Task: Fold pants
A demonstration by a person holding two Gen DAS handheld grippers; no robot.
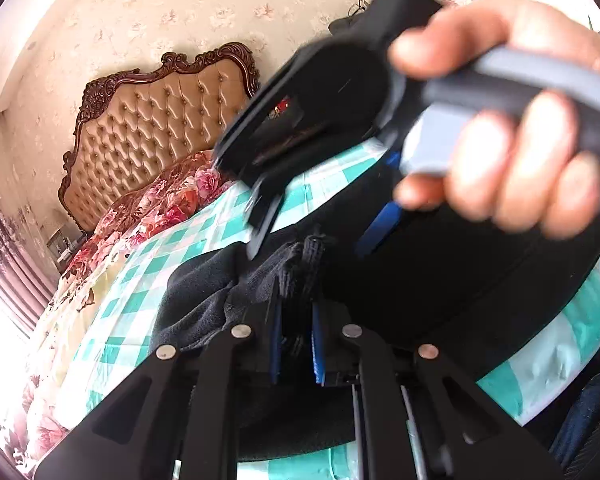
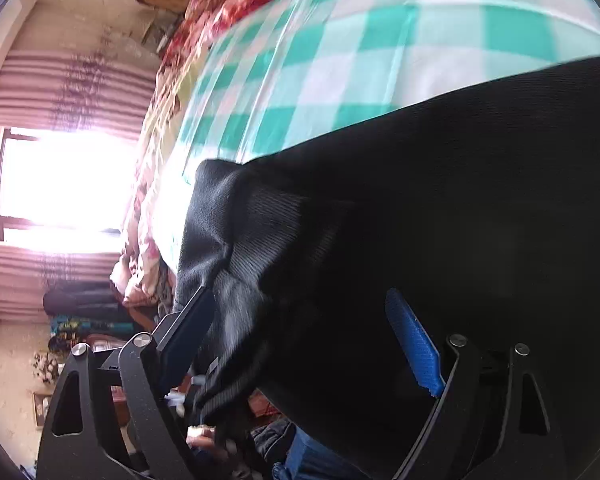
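My left tool (image 1: 296, 300) is pressed together on a bunched fold of the black pants (image 1: 440, 280), its blue pads (image 1: 318, 352) nearly meeting with the cloth and a ribbed band pinched between them. Just ahead of it and to its right, my right hand (image 1: 512, 152) grips the handle of the right tool (image 1: 260, 216), which is blurred in the left wrist view and hangs above the pants.

From the right wrist view, the right tool (image 2: 300, 340) stands spread wide, its blue pads (image 2: 414, 344) well apart. The pants (image 2: 460, 220) fill the gap between them, and the left finger lies against a gathered ribbed edge of the cloth, but the pads do not press on it.

The pants lie on the bed, spread over a green and white checked sheet (image 1: 156, 264) that runs out beyond both tools. Farther along lies a floral quilt (image 1: 172, 204), then the tufted headboard (image 1: 160, 120) against patterned wallpaper (image 1: 160, 8). Off to the left of the right tool, far back, a bright window (image 2: 64, 180) sits between striped curtains (image 2: 68, 84).
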